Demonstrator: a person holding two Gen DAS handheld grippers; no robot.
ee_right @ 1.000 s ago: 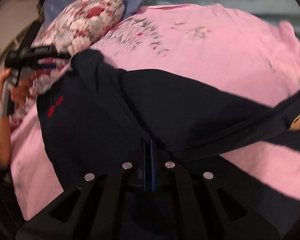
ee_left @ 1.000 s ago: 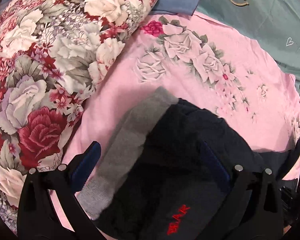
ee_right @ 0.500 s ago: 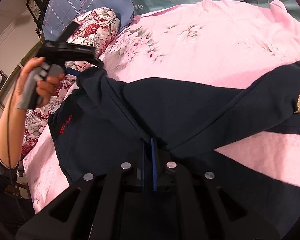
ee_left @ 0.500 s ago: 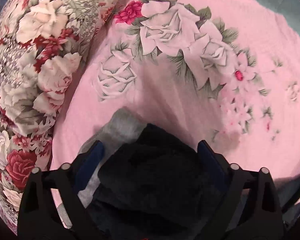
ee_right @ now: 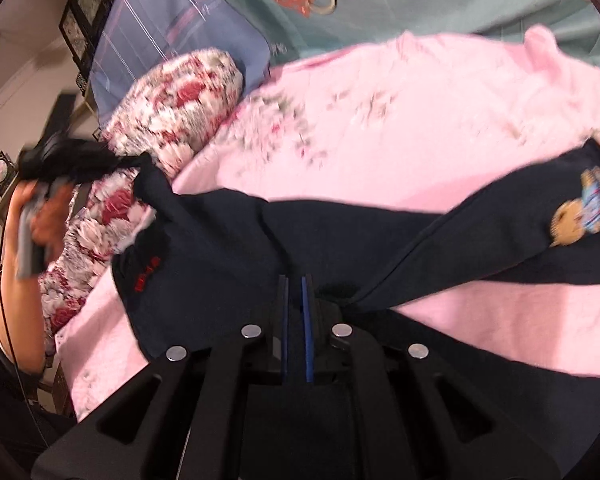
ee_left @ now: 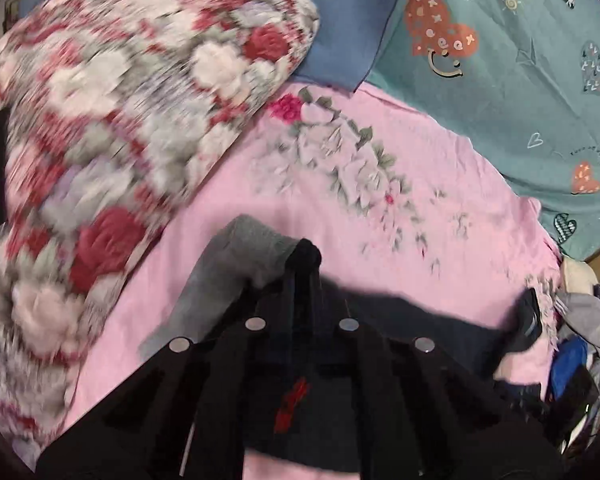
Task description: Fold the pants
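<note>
Since a second ago the left gripper (ee_left: 302, 256) has gone from wide open over the waistband to clamped shut on a pinch of the dark navy pants (ee_right: 340, 232), and it is now lifting that corner off the bed while the camera swings, blurring the rose pillow (ee_left: 112, 120). Nearest the left camera, the black fingers are meeting around a dark knob of fabric, with the gray inner lining (ee_left: 228, 276) of the waistband folding out to the left, and a small red embroidered mark (ee_left: 290, 404) is showing lower on the cloth, too smeared to read. From the right wrist view, the right gripper (ee_right: 296, 280) is staying pinched on another bit of the pants, its blue pads nearly touching with cloth between them. Beyond it the pants are hanging stretched between the two grippers above the pink flowered sheet (ee_right: 400, 120), one leg running off to the right and carrying a bear patch (ee_right: 584, 208). At the left edge a hand (ee_right: 40, 216) is gripping the handle of the left tool beside the pillow. Farther back, a blue striped pillow (ee_right: 172, 28) is leaning up, and a teal blanket (ee_left: 520, 60) with orange hearts and a smile is lying behind, its print partly reading "worry".
</note>
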